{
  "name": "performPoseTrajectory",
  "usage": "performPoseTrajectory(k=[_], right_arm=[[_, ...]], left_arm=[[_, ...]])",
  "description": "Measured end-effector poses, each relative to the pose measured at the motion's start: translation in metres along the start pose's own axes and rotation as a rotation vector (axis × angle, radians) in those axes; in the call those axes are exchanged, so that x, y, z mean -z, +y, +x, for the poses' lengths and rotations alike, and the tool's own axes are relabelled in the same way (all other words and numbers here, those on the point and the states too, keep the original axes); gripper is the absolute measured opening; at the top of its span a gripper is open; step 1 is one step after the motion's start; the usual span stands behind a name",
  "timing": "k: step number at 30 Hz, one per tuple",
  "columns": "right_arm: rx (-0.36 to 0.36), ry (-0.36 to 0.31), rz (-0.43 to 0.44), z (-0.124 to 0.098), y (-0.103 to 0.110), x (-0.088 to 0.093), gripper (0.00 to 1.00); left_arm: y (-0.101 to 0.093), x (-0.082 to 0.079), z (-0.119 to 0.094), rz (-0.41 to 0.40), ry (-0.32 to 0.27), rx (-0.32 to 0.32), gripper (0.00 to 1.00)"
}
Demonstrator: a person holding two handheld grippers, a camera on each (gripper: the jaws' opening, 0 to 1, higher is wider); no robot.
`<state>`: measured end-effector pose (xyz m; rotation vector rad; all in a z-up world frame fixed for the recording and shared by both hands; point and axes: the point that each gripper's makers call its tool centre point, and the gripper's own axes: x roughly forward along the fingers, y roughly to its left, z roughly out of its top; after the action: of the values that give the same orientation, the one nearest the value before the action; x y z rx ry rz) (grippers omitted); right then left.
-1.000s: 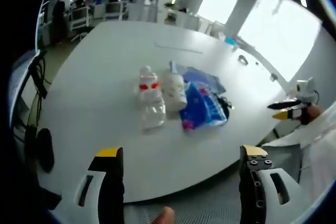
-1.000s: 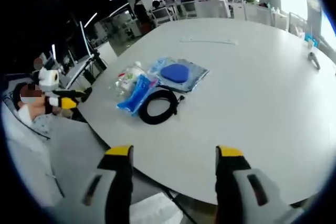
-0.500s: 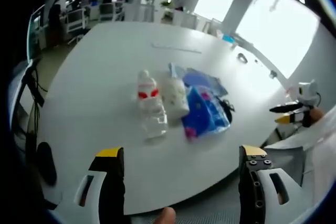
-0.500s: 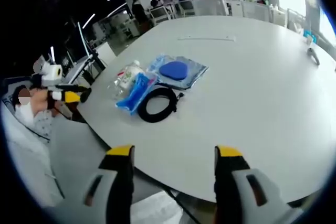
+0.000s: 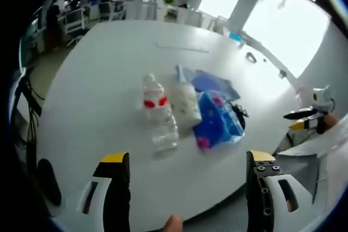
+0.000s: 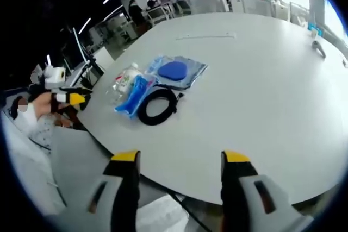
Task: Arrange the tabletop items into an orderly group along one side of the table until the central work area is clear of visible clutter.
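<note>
Both grippers hang off the near edge of the white counter (image 5: 92, 80), nothing gripped. Left gripper (image 5: 182, 158) fingers wide apart, empty; right gripper (image 6: 176, 158) fingers also apart, empty. The clutter sits in one loose cluster near the counter edge: clear water bottle (image 5: 159, 113) with red label lying flat, white bottle (image 5: 185, 100) just beside it, blue pouch (image 5: 215, 120) touching that, clear bag with a blue disc (image 6: 176, 70) behind, black cable coil (image 6: 157, 107) at the side facing the right gripper. Step in hand looks like the first reach. To do it well: left gripper should take the water bottle across its body, not the cap, since it is round and may roll. Right gripper is better placed for the cable coil; pinch one strand of the loop and drag, not lift. The soft pouches will likely slide, so move them last. Line everything along the near edge.
</note>
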<state>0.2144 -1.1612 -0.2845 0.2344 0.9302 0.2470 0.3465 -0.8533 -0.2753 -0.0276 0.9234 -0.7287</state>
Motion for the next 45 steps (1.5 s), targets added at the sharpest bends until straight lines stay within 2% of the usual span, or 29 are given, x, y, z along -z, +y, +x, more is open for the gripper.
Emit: performPoseTrajectory(k=[8, 15, 19, 25, 28, 39, 45], right_arm=[[0.008, 0.018, 0.012, 0.003, 0.002, 0.007, 0.58], [0.005, 0.028, 0.017, 0.005, 0.007, 0.009, 0.58], [0.008, 0.033, 0.022, 0.005, 0.007, 0.011, 0.57], [0.01, 0.045, 0.029, 0.007, 0.007, 0.015, 0.57], [0.008, 0.05, 0.037, 0.009, 0.007, 0.017, 0.56], [0.003, 0.063, 0.042, 0.011, 0.006, 0.019, 0.56], [0.002, 0.069, 0.05, 0.011, 0.006, 0.022, 0.55]], left_arm=[[0.008, -0.014, 0.006, -0.021, -0.017, 0.02, 0.84], [0.017, -0.024, 0.013, -0.002, -0.001, 0.025, 0.84], [0.017, -0.034, 0.019, -0.031, -0.023, 0.059, 0.84], [0.023, -0.043, 0.028, -0.032, -0.017, 0.064, 0.83], [0.023, -0.05, 0.033, -0.072, -0.03, 0.075, 0.83], [0.028, -0.064, 0.05, -0.06, -0.006, 0.067, 0.82], [0.036, -0.075, 0.06, -0.104, 0.01, 0.056, 0.79]])
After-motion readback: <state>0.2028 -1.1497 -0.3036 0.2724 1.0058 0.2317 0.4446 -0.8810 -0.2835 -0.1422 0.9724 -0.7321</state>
